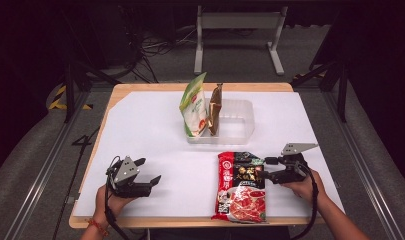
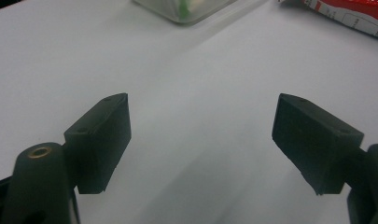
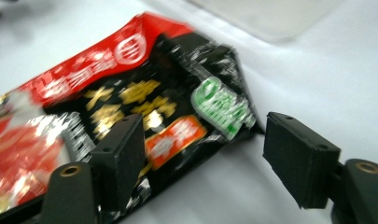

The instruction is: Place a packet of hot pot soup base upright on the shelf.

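A wooden table [image 1: 115,92] is covered by a white sheet [image 1: 150,130], which takes up nearly the whole top. Toward the far middle of the sheet a clear plastic bin [image 1: 240,122] is set, and two pouches are stood upright in its left end: a green and white pouch [image 1: 195,106] on the left and a brown pouch [image 1: 216,116] touching it on the right. Nearer the person, a red and black packet [image 1: 241,186] is laid flat on the sheet, just in front of the bin and right of the table's middle, its lower end reaching the near edge of the sheet. The right gripper [image 1: 264,168] is held at the packet's upper right corner; in the right gripper view its jaws are seen wide apart, one jaw over the packet [image 3: 130,102] and the other over bare sheet, so the corner lies between them but is not pressed by either. Nothing is gripped by it. The left gripper [image 1: 149,182] is held low over the sheet at the near left, well apart from the packet, and in the left gripper view its jaws are likewise spread wide with only bare sheet between them.
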Motion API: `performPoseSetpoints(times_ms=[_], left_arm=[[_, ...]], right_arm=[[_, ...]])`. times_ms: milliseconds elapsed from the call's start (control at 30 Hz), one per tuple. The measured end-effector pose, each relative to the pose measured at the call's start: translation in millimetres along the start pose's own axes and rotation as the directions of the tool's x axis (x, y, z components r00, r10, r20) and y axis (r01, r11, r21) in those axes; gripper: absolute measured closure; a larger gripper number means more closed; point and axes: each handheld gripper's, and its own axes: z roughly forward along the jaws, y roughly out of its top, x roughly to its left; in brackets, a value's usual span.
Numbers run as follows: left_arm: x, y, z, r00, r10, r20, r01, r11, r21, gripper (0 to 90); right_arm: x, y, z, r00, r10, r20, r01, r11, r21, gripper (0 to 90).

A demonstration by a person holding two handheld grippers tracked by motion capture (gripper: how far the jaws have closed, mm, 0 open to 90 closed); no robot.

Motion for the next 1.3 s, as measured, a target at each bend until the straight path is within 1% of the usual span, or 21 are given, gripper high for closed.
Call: performPoseSetpoints(times_ms=[67,100,200,267,300,367,467,500,567,600,633,667,800,833,900,933,967,1033,1067,1200,1300], left_arm=[[-0.5,0.3,0.0,1.0000,0.002,0.006,-0.002,1.0000,-0.001,20.7],[-0.8,0.5,0.3,1.0000,0.007,0.005,-0.007,1.0000,-0.002,20.7],[-1.6,0.6,1.2,0.9999,0.013,0.007,-0.013,0.9999,0.003,20.9],[-1.7,0.9,1.6,0.9999,0.016,0.006,-0.016,0.9999,0.006,21.2],[-1.9,1.0,1.6,0.9998,0.016,0.008,-0.016,0.9999,0.004,21.2],[-2.2,1.3,1.8,0.9999,0.013,0.010,-0.013,0.9999,0.003,21.6],[-2.4,2.2,2.8,0.9998,0.017,0.007,-0.017,0.9999,0.003,21.9],[-2.7,2.5,3.4,0.9997,0.023,-0.002,-0.023,0.9997,0.006,22.1],[-2.9,2.8,3.7,0.9996,0.029,-0.003,-0.029,0.9996,0.007,22.3],[-3.1,2.8,3.7,0.9996,0.027,-0.006,-0.027,0.9996,0.006,22.3],[-2.9,3.0,4.2,0.9995,0.030,-0.007,-0.030,0.9995,0.010,22.6],[-3.0,2.9,4.5,0.9995,0.029,-0.007,-0.029,0.9995,0.012,22.6],[-3.9,3.0,5.3,0.9993,0.033,-0.015,-0.033,0.9994,0.014,23.2],[-4.6,3.1,5.4,0.9991,0.040,-0.016,-0.039,0.9991,0.015,23.4],[-4.6,2.6,5.5,0.9993,0.034,-0.014,-0.034,0.9993,0.013,23.5],[-4.6,2.6,5.5,0.9993,0.034,-0.014,-0.034,0.9993,0.013,23.4],[-4.0,2.2,5.9,0.9994,0.031,-0.013,-0.031,0.9994,0.016,23.4],[-3.7,2.0,6.0,0.9994,0.031,-0.015,-0.031,0.9994,0.016,23.4],[-3.3,1.8,5.6,0.9994,0.030,-0.015,-0.030,0.9994,0.017,23.4],[-1.0,0.4,3.8,0.9996,0.020,-0.020,-0.020,0.9998,0.011,23.5],[0.1,-0.8,2.0,0.9997,0.009,-0.024,-0.009,0.9999,0.005,23.6]], right_arm=[[-5.4,3.1,7.4,0.9992,0.041,-0.002,-0.041,0.999,0.002,28.1],[-5.4,3.1,7.4,0.9992,0.041,-0.002,-0.041,0.999,0.002,28.1],[-10.3,8.0,15.1,0.9968,0.078,0.019,-0.078,0.997,0.016,27.6],[-13.8,9.2,20.3,0.9938,0.112,0.004,-0.112,0.993,0.025,26.5],[-13.9,10.4,21.9,0.9935,0.114,0.003,-0.114,0.993,0.028,26.4],[-13.6,12.9,26.1,0.9904,0.134,-0.033,-0.133,0.991,0.030,25.1],[-11.1,15.9,31.3,0.9883,0.140,-0.060,-0.138,0.990,0.034,26.1],[-8.2,17.5,35.2,0.9862,0.137,-0.093,-0.134,0.990,0.040,25.3],[-1.1,20.0,39.3,0.9926,0.101,-0.068,-0.098,0.994,0.052,26.0],[-1.1,20.0,39.3,0.9926,0.101,-0.068,-0.098,0.994,0.052,26.0],[0.1,19.7,39.2,0.9951,0.085,-0.051,-0.082,0.995,0.052,33.3],[0.7,19.1,38.9,0.9959,0.081,-0.040,-0.079,0.996,0.049,37.4],[3.8,18.6,39.6,0.9968,0.079,-0.009,-0.079,0.996,0.043,47.8],[3.0,18.2,39.1,0.9959,0.089,-0.010,-0.089,0.995,0.039,52.5],[-1.0,16.5,36.8,0.9940,0.107,-0.023,-0.107,0.994,0.018,61.4],[-1.0,16.5,36.8,0.9940,0.107,-0.023,-0.107,0.994,0.018,61.4],[-0.9,16.3,35.8,0.9938,0.109,-0.021,-0.109,0.994,0.010,65.6],[-0.1,16.2,35.3,0.9948,0.100,-0.018,-0.100,0.995,0.005,67.2],[0.7,16.1,34.4,0.9955,0.094,-0.013,-0.094,0.996,-0.001,69.6],[1.4,15.1,29.2,0.9967,0.076,-0.030,-0.077,0.996,-0.042,82.4],[3.9,15.2,24.3,0.9973,0.062,-0.040,-0.064,0.996,-0.060,85.3]])
